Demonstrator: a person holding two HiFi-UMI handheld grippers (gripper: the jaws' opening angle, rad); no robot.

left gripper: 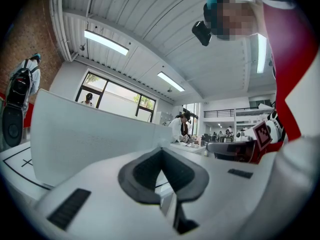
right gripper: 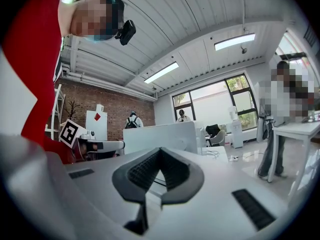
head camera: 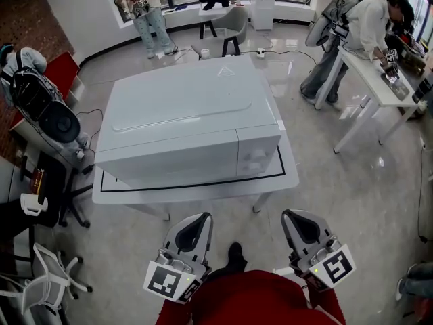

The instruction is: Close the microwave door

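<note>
Here is the microwave (head camera: 183,124), sitting on a white table (head camera: 287,175) inside a black outline marked on the top. Its front is facing the person, and the door (head camera: 169,158) is lying flush with the body, level with the control panel (head camera: 259,156) at its right end. It is looking shut already.

The left gripper (head camera: 199,217) is hovering low in the head view, close to the person's red top (head camera: 257,303) and well apart from the table edge. Its jaws are pressing tip to tip and gripping nothing at all. The right gripper (head camera: 294,215) is hanging beside it, level with it and just as far from the table, and its jaws are also meeting at the tips with nothing between them. Both are pointing towards the microwave front, and neither is touching it.

Around the room, one person (head camera: 145,12) is standing by the far windows, and another (head camera: 365,26) is bending over a second white table (head camera: 379,87) on the right. A grey chair (head camera: 226,26) is standing behind the microwave table, and an office chair (head camera: 47,283) is sitting at the lower left.
</note>
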